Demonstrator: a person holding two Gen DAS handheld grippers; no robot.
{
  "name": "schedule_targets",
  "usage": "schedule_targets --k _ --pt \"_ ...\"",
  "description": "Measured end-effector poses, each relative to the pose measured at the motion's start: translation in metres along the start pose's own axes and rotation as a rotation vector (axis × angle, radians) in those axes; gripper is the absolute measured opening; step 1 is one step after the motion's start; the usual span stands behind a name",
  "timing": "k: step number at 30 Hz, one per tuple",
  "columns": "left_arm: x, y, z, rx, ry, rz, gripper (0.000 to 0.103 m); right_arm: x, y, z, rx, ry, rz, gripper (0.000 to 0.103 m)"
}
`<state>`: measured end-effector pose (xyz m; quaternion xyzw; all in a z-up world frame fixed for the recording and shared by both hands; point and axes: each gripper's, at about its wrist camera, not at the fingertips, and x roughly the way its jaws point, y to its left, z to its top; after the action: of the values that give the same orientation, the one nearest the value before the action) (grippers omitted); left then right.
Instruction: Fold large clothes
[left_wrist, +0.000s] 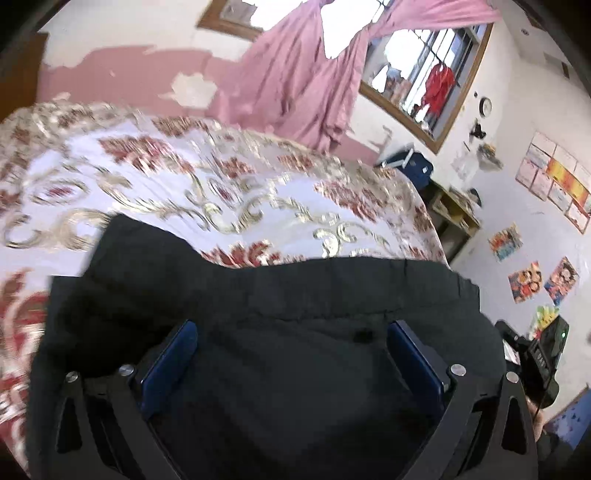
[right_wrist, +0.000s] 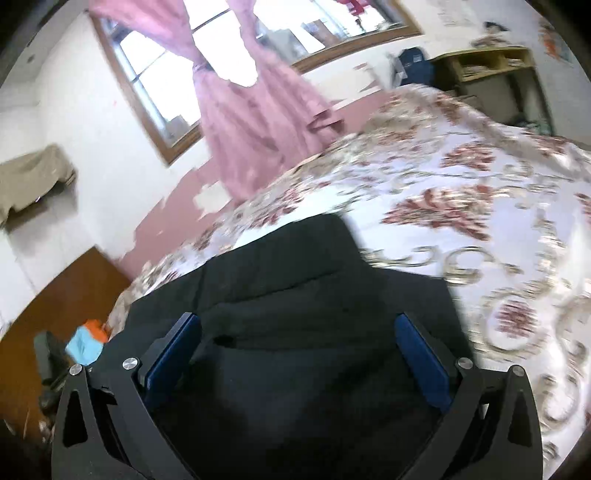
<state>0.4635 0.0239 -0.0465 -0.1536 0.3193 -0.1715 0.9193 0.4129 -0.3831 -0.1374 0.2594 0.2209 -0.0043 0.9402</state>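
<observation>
Left gripper (left_wrist: 290, 354) and right gripper (right_wrist: 297, 350), fingers spread wide, nothing clamped. The black garment (left_wrist: 258, 295) lies on the floral bedspread (left_wrist: 221, 177), under and between both finger pairs. This placement probably readies each for pinching an edge to fold.

Black garment (left_wrist: 295, 295) flat on floral bedspread (left_wrist: 221, 177)

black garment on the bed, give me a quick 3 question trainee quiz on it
1. True or false: both tools are open.
2. What does the black garment lie on? A) wooden floor B) floral bedspread C) desk
3. What colour is the curtain by the window?

Key: 1 true, left tool and right tool both have their fingers spread wide; 2 B; 3 pink.
</observation>
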Motion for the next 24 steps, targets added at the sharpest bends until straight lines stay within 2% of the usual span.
schedule_targets --k 3,6,8,11,15,20,23,24 --pt "-0.027 -0.001 0.001 0.014 -0.035 0.077 0.103 -0.003 -0.013 0.0 0.031 0.033 -0.066 0.102" --pt "-0.061 0.011 0.002 0.011 -0.054 0.19 0.103 -0.005 -0.028 0.004 0.035 0.082 -0.132 0.102" --pt "-0.08 0.027 0.0 -0.012 -0.056 0.204 0.103 -0.006 -0.036 0.006 0.024 0.107 -0.138 0.102" --pt "-0.105 0.06 -0.006 -0.083 -0.033 0.183 0.103 -0.003 -0.042 0.004 -0.003 0.157 -0.125 0.102" --pt "-0.111 0.098 -0.017 -0.186 0.037 0.162 0.103 -0.003 -0.042 0.001 -0.04 0.196 -0.123 0.102" --pt "-0.094 0.112 -0.031 -0.201 0.129 0.051 0.103 0.002 -0.042 -0.002 -0.05 0.248 -0.107 0.102" --pt "-0.067 0.111 -0.032 -0.199 0.248 -0.039 0.103 0.011 -0.051 -0.003 -0.004 0.32 -0.062 0.102" --pt "-0.058 0.111 -0.031 -0.198 0.276 -0.047 0.103 0.013 -0.053 -0.003 0.008 0.332 -0.05 0.102"
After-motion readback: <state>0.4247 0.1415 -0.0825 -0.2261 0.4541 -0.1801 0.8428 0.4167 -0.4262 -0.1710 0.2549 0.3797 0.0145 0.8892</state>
